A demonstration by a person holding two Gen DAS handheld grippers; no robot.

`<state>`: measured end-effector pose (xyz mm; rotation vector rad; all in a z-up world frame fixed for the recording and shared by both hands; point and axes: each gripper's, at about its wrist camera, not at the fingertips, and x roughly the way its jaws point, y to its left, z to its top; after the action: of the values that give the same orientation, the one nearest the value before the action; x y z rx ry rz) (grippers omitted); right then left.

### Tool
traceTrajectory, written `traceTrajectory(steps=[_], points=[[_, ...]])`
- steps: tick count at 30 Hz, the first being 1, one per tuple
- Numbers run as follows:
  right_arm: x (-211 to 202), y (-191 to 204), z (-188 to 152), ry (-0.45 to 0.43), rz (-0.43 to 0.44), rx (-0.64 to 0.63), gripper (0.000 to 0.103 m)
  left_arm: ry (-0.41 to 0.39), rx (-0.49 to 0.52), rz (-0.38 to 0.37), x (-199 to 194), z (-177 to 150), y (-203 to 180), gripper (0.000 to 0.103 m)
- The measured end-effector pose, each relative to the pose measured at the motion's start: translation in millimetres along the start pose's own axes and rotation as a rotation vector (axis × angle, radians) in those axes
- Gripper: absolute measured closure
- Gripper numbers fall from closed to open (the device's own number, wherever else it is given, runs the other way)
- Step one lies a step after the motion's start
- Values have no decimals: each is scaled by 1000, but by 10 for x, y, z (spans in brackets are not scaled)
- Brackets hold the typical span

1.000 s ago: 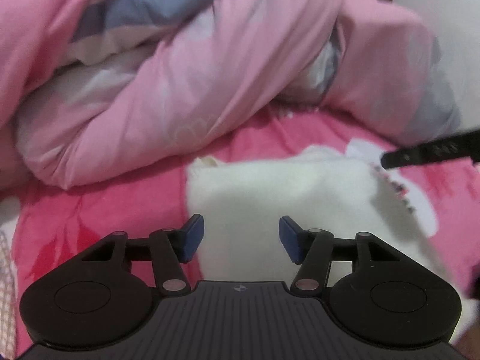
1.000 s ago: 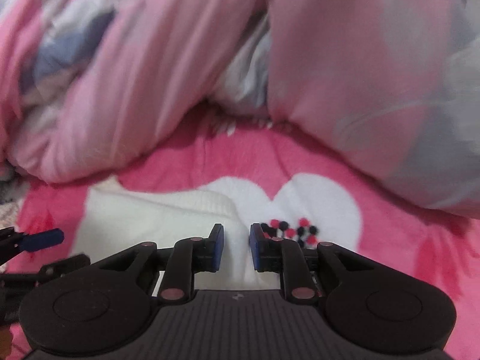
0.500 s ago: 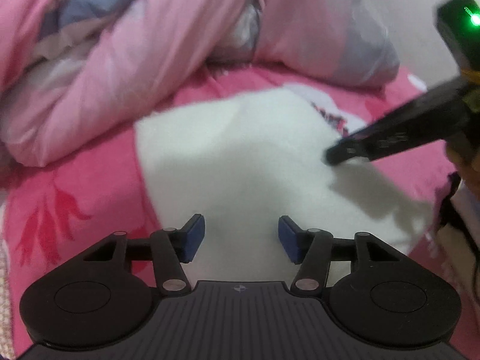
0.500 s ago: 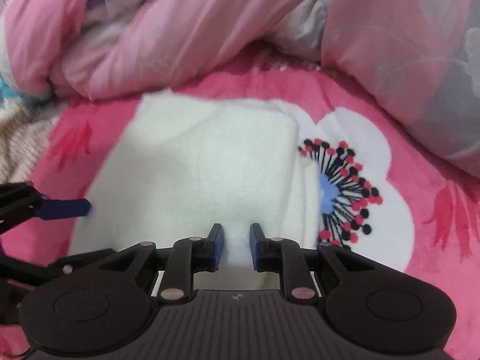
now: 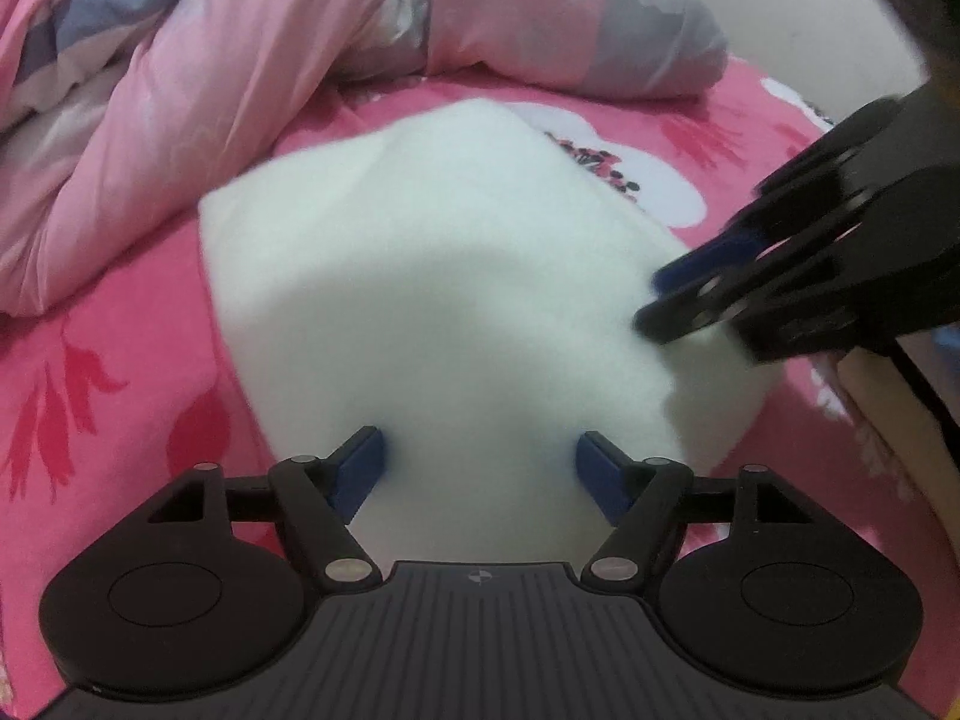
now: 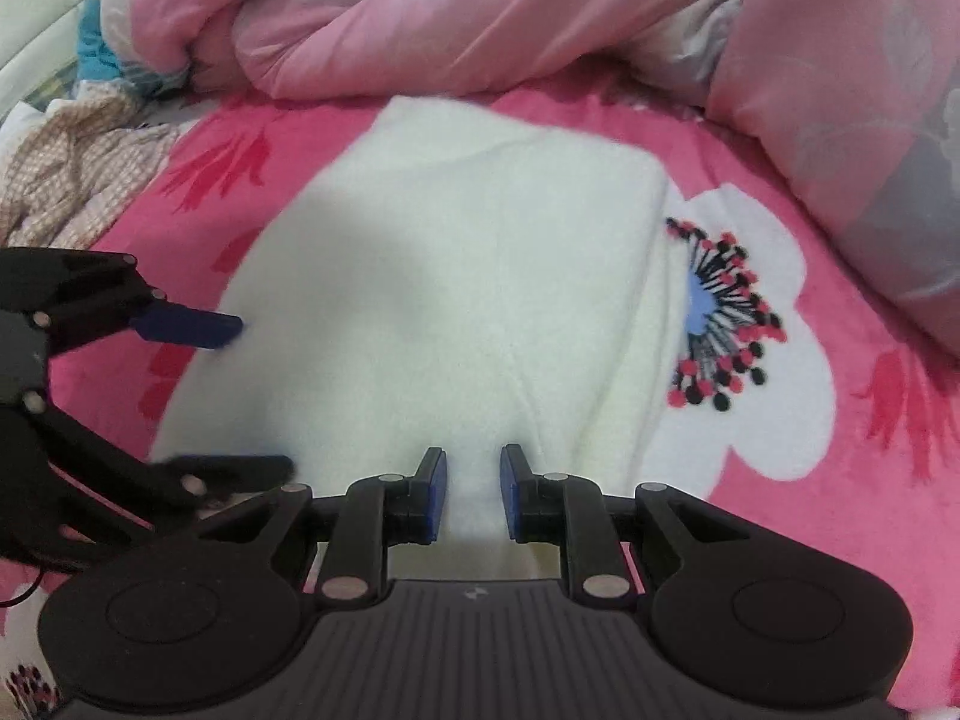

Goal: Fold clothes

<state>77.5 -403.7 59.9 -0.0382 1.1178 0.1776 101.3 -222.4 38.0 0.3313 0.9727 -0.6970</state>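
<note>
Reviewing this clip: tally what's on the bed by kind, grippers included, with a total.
White garment: 1
Checked beige cloth: 1
Pink quilt: 1
Pink floral bedsheet: 1
Grippers: 2, left gripper opening over the garment, right gripper narrowly open
Total: 6

My left wrist camera sits behind the left claw (image 5: 480, 468), looking steeply down along its fingers, close over the white garment (image 5: 432, 300) on the bed (image 5: 108, 396). My right wrist camera does likewise behind the right claw (image 6: 471, 495). Both share the garment and rumpled pink quilt (image 5: 240, 72) (each also catches the other claw).
</note>
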Motion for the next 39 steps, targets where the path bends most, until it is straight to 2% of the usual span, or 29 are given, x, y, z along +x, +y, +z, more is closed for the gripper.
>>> traceTrajectory(steps=[4,8,11,17,21,26,39], points=[[-317,25,27,-23,12,25,83,28,-19,17,19,49,10,32],[7,-18,-132,86,-25,67,84,58,-65,37,20,64,-10,32],[89,-49,-88,97,-18,91,84,92,-106,52,19,103,11,32],[-187,-184,156,31,-1,196,84,129,-177,47,11,154,77,33],[175,-207,132,95,-12,163,83,134,-168,59,17,147,43,33],[180,-253,140,102,1,181,83,141,-169,67,32,164,36,32],[192,-183,208,133,-36,183,82,136,-170,86,45,147,6,32]])
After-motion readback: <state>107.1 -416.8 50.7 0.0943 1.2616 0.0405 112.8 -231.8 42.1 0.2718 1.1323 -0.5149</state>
